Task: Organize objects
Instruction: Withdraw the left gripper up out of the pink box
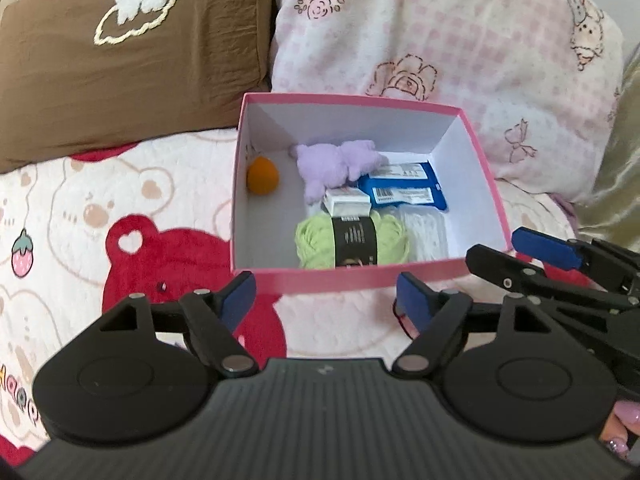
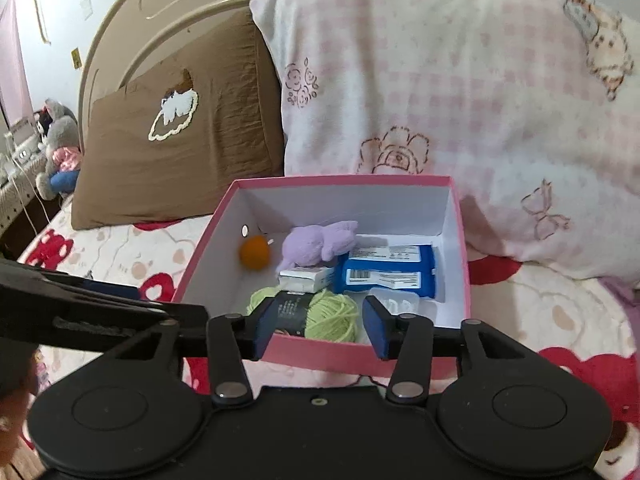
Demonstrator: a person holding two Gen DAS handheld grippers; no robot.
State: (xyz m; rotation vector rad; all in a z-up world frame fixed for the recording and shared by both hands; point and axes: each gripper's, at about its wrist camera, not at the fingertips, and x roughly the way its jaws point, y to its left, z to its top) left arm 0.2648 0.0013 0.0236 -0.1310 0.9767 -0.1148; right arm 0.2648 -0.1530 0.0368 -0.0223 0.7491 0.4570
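The pink box [image 1: 360, 280] is sitting on the quilt [image 1: 120, 208] in front of two pillows, the brown one [image 1: 132, 60] at its 10 o'clock and the checked one [image 1: 460, 40] at 1 o'clock, and it is already holding most of the clutter: an orange ball [image 1: 263, 177] near the left wall, a purple plush [image 1: 336, 164] toward the back, blue packets [image 1: 404, 188] at the right, a small white carton [image 1: 347, 201] in the middle, and green yarn [image 1: 352, 242] against the near wall. The likeliest trouble, as a judgement, is a finger catching the near rim, since both tools are hanging just short of it; a nudge there could be sliding the light box on the soft bedding or tipping it so the ball is rolling out. The two tools are also crowding each other at the box's 5 o'clock corner, so they could be knocking together. The left gripper [image 1: 326, 300] is standing well open with nothing between its pads, clear of the rim. The right gripper [image 2: 318, 334] is standing partly open, also empty, its pads framing the near wall and yarn in its own view without pressing either.
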